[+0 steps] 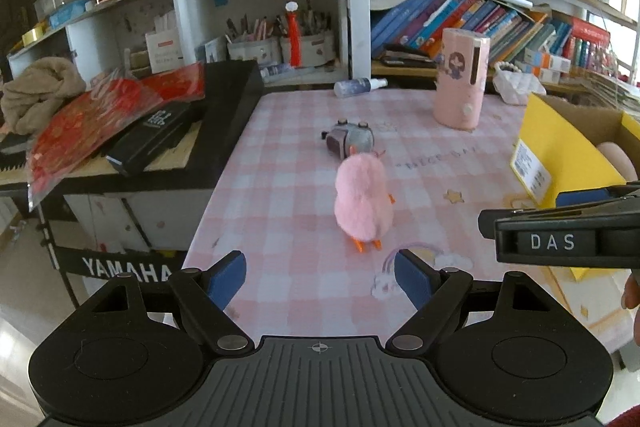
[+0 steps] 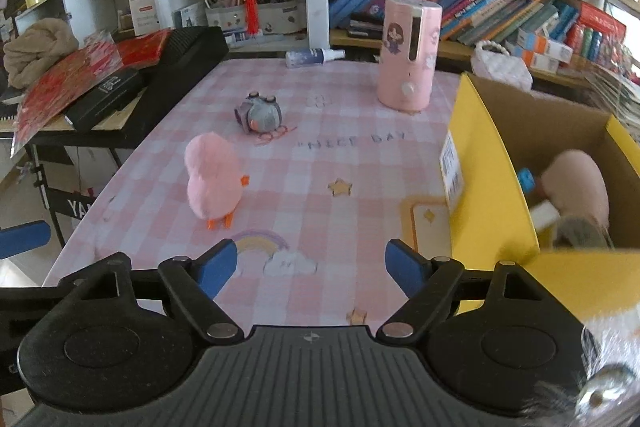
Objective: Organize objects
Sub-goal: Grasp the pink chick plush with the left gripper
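1. Left gripper [image 1: 320,277] and right gripper [image 2: 310,265] are both hanging released, nothing between the pads; pink chick [image 1: 363,201] is standing on the table [image 1: 288,147].
2. Only the right wrist view is showing plush toys [image 2: 578,187] lying inside the yellow box [image 2: 488,163].

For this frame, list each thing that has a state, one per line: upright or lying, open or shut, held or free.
left gripper: open, nothing between the fingers
right gripper: open, nothing between the fingers
pink plush chick: upright on the table, free
grey toy: lying on its side, free
pink cylinder: upright
spray bottle: lying on its side
cardboard box: open, things inside
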Tool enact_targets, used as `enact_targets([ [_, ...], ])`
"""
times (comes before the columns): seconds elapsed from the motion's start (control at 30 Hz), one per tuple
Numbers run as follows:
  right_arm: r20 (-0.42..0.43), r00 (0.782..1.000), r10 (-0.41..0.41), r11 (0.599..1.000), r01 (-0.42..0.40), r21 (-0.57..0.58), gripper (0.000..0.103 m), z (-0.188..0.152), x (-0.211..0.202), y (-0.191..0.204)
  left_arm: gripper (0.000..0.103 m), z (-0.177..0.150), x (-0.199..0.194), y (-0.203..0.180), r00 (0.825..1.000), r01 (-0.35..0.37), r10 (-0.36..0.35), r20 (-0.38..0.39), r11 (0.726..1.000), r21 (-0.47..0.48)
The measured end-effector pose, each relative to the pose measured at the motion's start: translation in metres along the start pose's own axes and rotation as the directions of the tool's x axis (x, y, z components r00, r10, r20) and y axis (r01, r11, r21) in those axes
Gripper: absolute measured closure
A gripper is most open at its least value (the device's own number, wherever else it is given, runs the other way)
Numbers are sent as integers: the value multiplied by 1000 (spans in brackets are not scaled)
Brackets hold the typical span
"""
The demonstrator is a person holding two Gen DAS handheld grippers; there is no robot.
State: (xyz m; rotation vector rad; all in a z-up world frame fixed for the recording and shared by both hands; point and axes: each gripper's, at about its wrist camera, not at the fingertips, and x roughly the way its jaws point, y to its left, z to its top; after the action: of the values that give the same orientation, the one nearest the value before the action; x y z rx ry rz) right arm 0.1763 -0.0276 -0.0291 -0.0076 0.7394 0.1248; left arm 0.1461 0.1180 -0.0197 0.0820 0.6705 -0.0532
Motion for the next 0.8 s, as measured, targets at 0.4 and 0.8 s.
enact_targets([
  [0.4, 29, 999, 40, 999, -41, 18, 27, 46, 41, -27, 20, 28, 52, -16, 999, -14, 14, -41, 1000, -5],
  [0.8, 29, 997, 67, 998, -67, 16, 27, 81, 79, -33, 21, 39, 119, -35, 991, 23, -21, -131, 1000, 12],
])
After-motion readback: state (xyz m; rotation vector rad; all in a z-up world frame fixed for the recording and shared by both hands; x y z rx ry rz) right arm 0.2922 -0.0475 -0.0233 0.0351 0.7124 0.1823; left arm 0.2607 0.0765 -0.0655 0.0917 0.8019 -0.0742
